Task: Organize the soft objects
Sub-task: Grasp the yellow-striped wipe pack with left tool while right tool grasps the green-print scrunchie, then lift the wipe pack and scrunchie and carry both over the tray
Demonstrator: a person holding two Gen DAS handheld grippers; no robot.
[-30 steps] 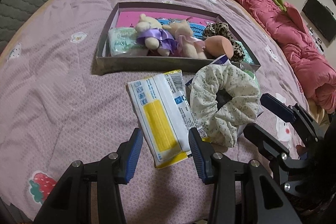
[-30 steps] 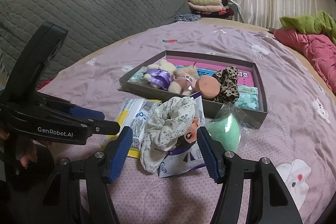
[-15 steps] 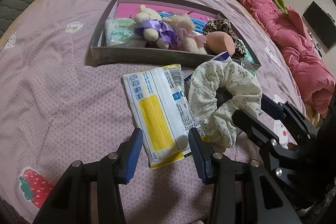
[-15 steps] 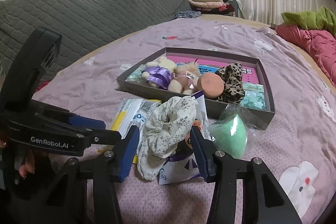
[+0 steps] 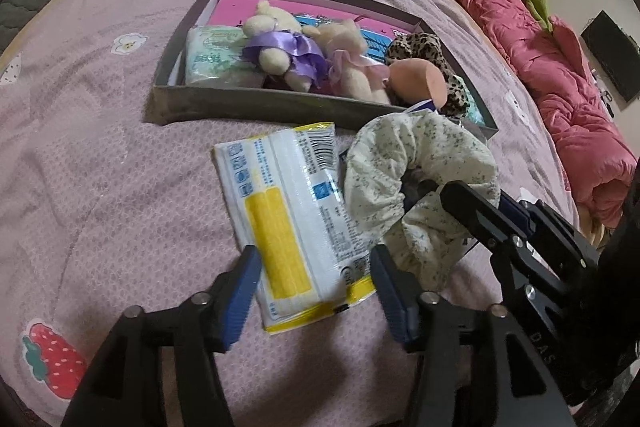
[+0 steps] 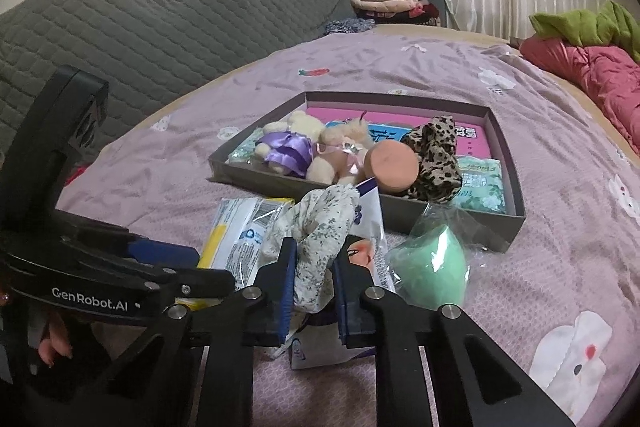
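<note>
Right gripper [image 6: 313, 277], jaws just closed, pinching the puckered floral-print fabric scrunchie [image 6: 316, 239] on the quilted lilac bedspread [image 5: 100, 167], just before the grey cardboard tray [image 5: 256, 105]. Left gripper [image 5: 316, 283], jaws just widened, straddling without pressing the glossy white-and-yellow tissue pack [image 5: 288, 219], barcode showing, small print unreadable. Mint egg-shaped sponge [image 6: 430, 269] in crinkly clear wrap beside the scrunchie. Inside the tray: plush bears [image 5: 304, 57] in satin ribbons, leopard-print scrunchie [image 5: 424, 53], smooth peach sponge [image 5: 416, 81]. "GenRobot.AI" printed on the black left gripper body.

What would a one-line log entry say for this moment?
right gripper: jaws just closed on floral scrunchie | left gripper: jaws just widened, straddling tissue pack | box: partly filled
</note>
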